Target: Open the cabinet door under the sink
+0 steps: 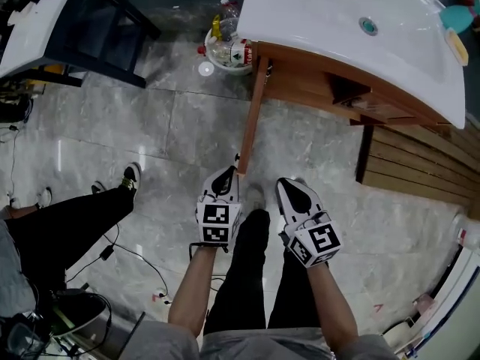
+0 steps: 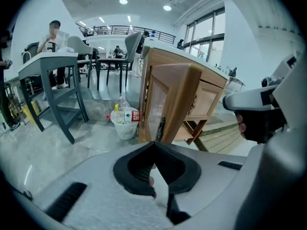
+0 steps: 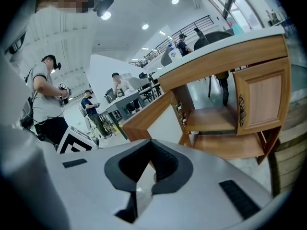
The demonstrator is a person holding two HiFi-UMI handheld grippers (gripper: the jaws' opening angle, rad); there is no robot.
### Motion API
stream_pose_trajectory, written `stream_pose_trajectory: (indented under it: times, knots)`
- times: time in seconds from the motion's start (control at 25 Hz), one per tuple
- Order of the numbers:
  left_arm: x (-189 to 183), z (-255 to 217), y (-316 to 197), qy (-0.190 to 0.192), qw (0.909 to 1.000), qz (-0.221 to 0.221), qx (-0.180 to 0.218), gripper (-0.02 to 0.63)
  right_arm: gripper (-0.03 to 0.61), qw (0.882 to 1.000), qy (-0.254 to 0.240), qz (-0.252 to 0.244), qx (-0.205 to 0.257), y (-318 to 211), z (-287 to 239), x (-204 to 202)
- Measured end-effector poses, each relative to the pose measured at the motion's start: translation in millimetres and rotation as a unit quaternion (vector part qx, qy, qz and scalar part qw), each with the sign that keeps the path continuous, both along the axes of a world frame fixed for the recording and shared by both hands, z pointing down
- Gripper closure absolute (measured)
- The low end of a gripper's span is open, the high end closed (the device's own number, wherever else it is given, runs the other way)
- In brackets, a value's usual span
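Side by side, angled down: left tongs (image 1: 227,174) shut, empty, by the open door (image 1: 255,103); right tongs (image 1: 289,187) shut, empty. Print on bottle (image 1: 238,53) unreadable.

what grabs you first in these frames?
The wooden cabinet door under the white sink stands swung wide open, edge-on at the head view's centre. The left gripper and right gripper, both shut and empty, sit just below its outer edge. A white basket of bottles stands by the sink's left end.
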State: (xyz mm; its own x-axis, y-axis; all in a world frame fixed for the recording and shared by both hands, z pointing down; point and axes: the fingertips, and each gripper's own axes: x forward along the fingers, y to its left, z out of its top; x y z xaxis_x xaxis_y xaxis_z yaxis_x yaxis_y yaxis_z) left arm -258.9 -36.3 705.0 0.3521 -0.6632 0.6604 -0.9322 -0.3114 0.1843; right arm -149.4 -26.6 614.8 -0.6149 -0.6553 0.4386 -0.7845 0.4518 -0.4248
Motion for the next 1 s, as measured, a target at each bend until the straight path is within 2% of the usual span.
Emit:
stream_pose_trajectory:
  times: [0.28, 0.64, 1.0]
  knots:
    - [4, -68, 4, 0.005, 0.9990, -0.029, 0.032, 0.604, 0.569, 0.999, -0.006, -0.034, 0.010, -1, -36, 2]
    - [28, -181, 4, 0.007, 0.9953, -0.042, 0.087, 0.604, 0.569, 0.997, -0.013, -0.067, 0.043, -7, -121, 23]
    - [42, -279, -8, 0.009, 0.9895, -0.056, 0.133, 0.605, 0.569, 0.995, -0.031, -0.066, 0.072, -13, -198, 40]
